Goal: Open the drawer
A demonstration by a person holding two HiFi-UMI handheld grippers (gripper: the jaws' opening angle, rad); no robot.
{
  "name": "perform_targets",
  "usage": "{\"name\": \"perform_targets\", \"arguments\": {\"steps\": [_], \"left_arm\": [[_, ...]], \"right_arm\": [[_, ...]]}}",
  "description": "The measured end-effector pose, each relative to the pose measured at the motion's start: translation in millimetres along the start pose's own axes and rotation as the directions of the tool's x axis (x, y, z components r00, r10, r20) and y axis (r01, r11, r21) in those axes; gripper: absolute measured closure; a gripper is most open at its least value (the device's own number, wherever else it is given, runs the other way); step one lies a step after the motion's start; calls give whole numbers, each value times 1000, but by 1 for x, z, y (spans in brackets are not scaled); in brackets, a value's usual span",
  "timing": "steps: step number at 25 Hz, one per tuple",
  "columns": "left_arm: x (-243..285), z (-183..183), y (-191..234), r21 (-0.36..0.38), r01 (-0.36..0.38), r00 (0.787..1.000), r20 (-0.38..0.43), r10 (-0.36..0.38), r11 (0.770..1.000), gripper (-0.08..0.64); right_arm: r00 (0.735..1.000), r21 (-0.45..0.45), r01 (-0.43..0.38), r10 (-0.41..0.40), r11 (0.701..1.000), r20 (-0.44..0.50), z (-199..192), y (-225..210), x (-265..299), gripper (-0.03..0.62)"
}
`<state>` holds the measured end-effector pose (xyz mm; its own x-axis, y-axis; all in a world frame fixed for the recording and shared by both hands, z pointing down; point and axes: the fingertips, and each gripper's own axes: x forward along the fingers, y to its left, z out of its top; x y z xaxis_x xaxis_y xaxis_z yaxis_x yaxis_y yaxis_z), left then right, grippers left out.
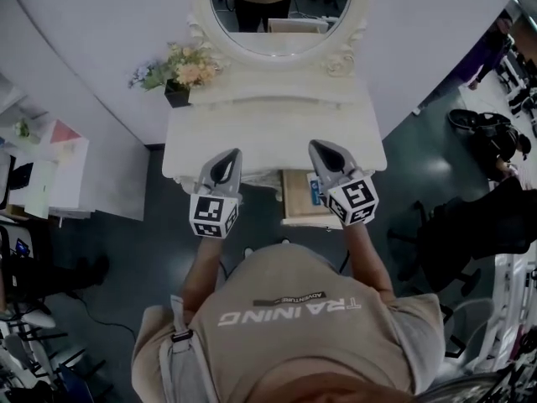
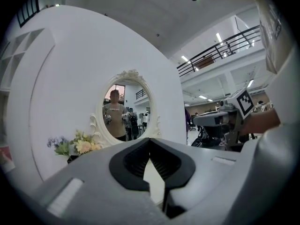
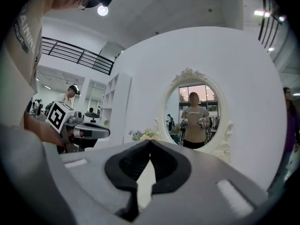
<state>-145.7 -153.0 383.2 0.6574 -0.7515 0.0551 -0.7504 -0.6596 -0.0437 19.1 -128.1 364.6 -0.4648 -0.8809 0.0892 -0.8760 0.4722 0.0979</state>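
A white dressing table (image 1: 268, 133) stands against the wall under an oval mirror (image 1: 281, 11). Below its front edge, on the right, a drawer (image 1: 295, 200) stands pulled out, showing a wooden bottom and a small blue item (image 1: 314, 190). My left gripper (image 1: 228, 159) and right gripper (image 1: 323, 149) hover level over the table's front edge, apart from the drawer. Both are shut with nothing between the jaws, as the left gripper view (image 2: 150, 140) and the right gripper view (image 3: 150, 142) show. Each gripper view also catches the other gripper beside it.
A pot of flowers (image 1: 180, 72) sits at the table's back left corner. A low white shelf unit (image 1: 50, 170) stands to the left, and dark chairs and bags (image 1: 482, 133) to the right. The person stands close in front of the table.
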Motion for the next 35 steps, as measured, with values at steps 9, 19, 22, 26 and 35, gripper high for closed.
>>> {"name": "perform_targets", "arguments": {"steps": [9,19,22,26,35], "left_arm": [[-14,-17,-13,-35,26,999,-24,-27,999,561],[-12,-40,-17,-65,50,995,-78,-55,997,561],[-3,-49,-19,-68,63,992,-100,-70,996,561],[9,-59,-25,-69,79,986,-140,-88,995,561],[72,-65,-27,-62,108,980,-161,-117,992,561]], "right_arm": [[999,29,3,-1,1000,-54,-27,11,-20,589],[996,51,3,1,999,-91,-55,15,-26,589],[994,83,2,7,997,-109,-72,14,-25,589],[993,112,22,-9,993,-115,-84,3,-28,589],[996,115,11,-1,993,-88,-93,-48,-4,589]]}}
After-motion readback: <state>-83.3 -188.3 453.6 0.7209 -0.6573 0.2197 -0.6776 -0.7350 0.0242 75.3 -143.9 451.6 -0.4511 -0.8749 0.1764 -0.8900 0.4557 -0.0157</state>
